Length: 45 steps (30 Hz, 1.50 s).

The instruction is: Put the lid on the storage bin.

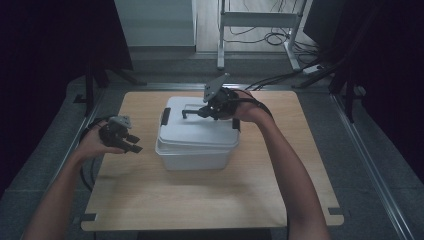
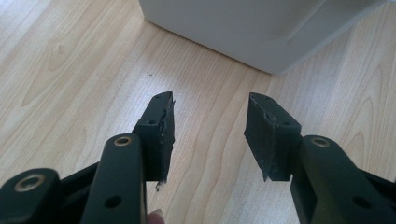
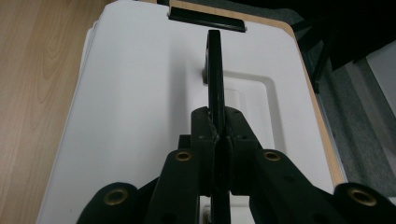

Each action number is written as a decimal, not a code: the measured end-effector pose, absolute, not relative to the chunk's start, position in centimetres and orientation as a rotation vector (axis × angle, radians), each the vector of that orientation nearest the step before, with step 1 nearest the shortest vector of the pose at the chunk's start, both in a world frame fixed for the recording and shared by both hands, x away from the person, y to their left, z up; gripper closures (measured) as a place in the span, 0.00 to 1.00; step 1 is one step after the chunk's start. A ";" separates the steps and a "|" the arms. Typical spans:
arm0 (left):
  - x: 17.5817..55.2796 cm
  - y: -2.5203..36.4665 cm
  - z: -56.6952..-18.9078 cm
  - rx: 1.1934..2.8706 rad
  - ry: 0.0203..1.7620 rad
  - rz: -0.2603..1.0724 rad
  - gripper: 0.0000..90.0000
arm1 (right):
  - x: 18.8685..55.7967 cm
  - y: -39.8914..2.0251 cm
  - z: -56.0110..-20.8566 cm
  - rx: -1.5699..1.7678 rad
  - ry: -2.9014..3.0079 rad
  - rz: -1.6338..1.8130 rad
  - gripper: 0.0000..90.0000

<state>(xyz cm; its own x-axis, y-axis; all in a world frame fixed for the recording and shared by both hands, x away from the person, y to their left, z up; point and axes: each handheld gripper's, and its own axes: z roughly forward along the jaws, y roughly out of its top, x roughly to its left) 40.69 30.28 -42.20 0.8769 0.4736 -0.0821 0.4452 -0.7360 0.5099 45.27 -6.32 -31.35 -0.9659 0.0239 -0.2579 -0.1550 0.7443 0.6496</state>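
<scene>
A white plastic box (image 1: 192, 155) with a white lid (image 1: 197, 131) stands in the middle of the wooden table (image 1: 150, 200). A black carry handle (image 1: 192, 111) on the lid stands raised on edge. My right gripper (image 1: 206, 111) is shut on the handle (image 3: 215, 70), and the black latch (image 3: 207, 18) at the lid's far end lies beyond it. My left gripper (image 1: 134, 144) hovers over the table left of the box, open with nothing between its fingers (image 2: 161, 130). The box's lower corner (image 2: 261, 42) lies just ahead of it.
Black latches (image 1: 165, 116) sit on the lid's ends. Bare wood surrounds the box on all sides. A white metal frame (image 1: 260, 22) and cables (image 1: 280, 37) lie on the floor behind the table. Dark curtains hang to both sides.
</scene>
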 end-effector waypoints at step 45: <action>40.7 30.3 -43.6 2.527 0.681 0.040 0.58 | 45.3 -4.3 -33.6 -0.156 2.734 1.051 0.93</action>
<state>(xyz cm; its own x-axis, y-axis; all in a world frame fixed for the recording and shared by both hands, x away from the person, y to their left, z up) 40.65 30.30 -43.57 0.8734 0.4761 -0.1030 0.4609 -0.7395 0.4907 45.26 -4.26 -33.62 -0.9727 -0.0242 -0.2307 -0.1725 0.7406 0.6495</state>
